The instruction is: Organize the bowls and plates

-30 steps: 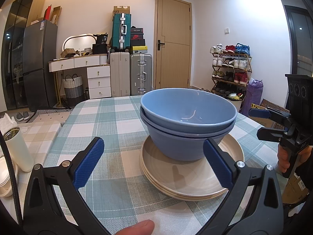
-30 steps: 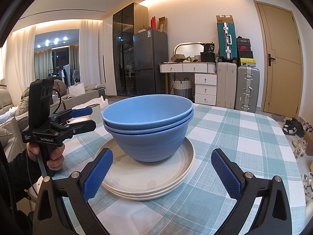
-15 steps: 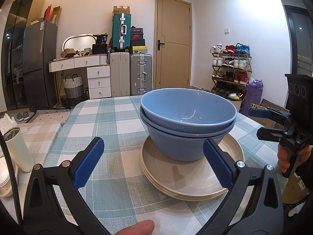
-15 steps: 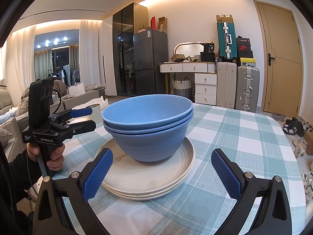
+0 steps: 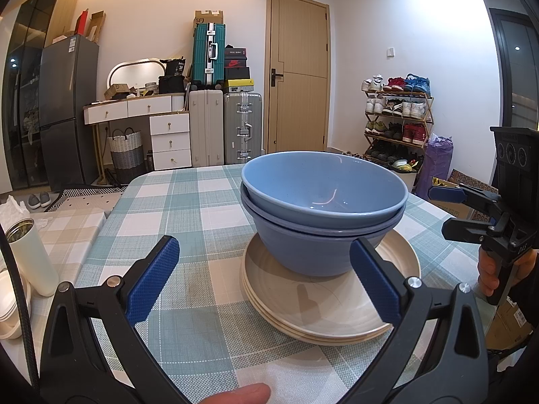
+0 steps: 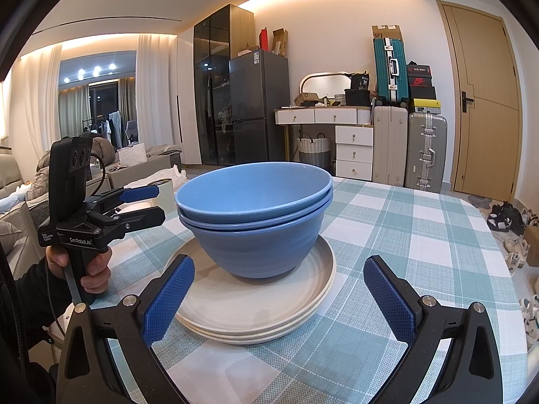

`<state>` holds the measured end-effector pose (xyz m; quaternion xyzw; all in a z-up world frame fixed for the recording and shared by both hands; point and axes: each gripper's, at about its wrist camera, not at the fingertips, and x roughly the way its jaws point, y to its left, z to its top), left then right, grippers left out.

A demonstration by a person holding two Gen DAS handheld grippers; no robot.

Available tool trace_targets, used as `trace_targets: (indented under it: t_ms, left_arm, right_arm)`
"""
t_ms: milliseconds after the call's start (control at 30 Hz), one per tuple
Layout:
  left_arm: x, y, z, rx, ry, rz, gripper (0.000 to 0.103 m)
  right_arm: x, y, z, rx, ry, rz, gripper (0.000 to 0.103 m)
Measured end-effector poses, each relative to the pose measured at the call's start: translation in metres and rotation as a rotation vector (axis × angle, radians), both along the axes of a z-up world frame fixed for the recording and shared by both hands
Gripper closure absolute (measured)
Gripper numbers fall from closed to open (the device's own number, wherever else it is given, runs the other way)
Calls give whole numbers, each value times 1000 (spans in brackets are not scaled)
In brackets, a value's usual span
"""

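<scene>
- Counter (image 5: 188,208): covered with a teal-and-white checked cloth; it carries all the dishes.
- Cream plates (image 5: 401,262) (image 6: 316,286): a stack, three rims showing, flat on the counter in its middle part.
- Blue bowls (image 5: 323,202) (image 6: 256,222): nested upright, rims up, standing on the top plate. Two rims show in the left wrist view and three in the right wrist view; the exact count I cannot tell.
- Left tongs (image 5: 264,281) (image 6: 150,203): fingers spread wide apart, holding nothing; blue pads lie on either side of the near edge of the plate stack, clear of it. In the right wrist view they hang beside the bowls, apart from them, with a hand (image 6: 81,266) on the grip.
- Right tongs (image 6: 278,294) (image 5: 453,210): fingers spread wide apart, holding nothing; pads flank the near rim of the plates without touching. In the left wrist view they sit just off the bowls' side, a hand (image 5: 492,269) on the grip.
- White cylindrical cup (image 5: 32,257): upright, on a lower checked surface beside the counter.
- Fingertip (image 5: 242,394): at the bottom edge of the left wrist view.
- Background: suitcases (image 5: 224,128), door (image 5: 296,77), shoe rack (image 5: 395,118).
</scene>
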<state>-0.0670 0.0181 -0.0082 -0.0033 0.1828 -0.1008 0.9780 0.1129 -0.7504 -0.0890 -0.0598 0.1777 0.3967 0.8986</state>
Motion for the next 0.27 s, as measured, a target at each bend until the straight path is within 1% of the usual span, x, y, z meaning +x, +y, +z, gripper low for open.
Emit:
trace_targets:
  t_ms: [267]
  left_arm:
    - [0, 0, 0, 0, -1, 0, 2]
  right_arm:
    - [0, 0, 0, 0, 1, 0, 1]
